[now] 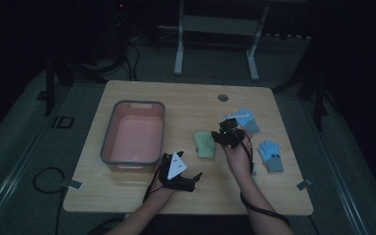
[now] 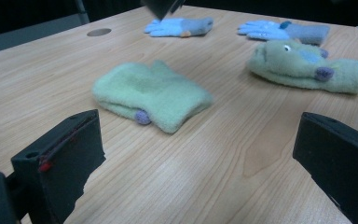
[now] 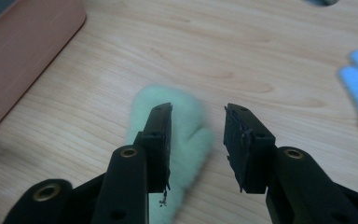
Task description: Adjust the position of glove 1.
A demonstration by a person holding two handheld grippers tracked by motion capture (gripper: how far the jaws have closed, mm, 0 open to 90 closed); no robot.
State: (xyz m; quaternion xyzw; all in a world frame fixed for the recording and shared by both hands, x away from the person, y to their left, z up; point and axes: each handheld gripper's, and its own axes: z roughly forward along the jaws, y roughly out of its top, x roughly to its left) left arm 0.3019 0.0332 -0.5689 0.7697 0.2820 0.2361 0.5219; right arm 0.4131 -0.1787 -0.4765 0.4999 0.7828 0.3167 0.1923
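Observation:
A folded pale green mitten (image 1: pixel 205 145) (image 2: pixel 151 95) lies in the middle of the wooden table (image 1: pixel 186 103). My right gripper (image 1: pixel 223 134) (image 3: pixel 198 112) hovers just above its right edge, open; the mitten (image 3: pixel 186 135) shows below and between the jaws. A second green mitten (image 2: pixel 307 65), with an eye and purple spots, lies to the right. Two light blue gloves (image 1: pixel 247 120) (image 1: pixel 270 156) rest farther right. My left gripper (image 1: pixel 194 181) (image 2: pixel 200 140) is near the front edge, open wide and holding nothing, pointed at the folded mitten.
A pink bin with a grey rim (image 1: pixel 108 132) (image 3: pixel 23 51) stands on the table's left half. A round cable hole (image 1: pixel 223 97) (image 2: pixel 99 32) sits near the far edge. Cables trail from both grippers off the front edge.

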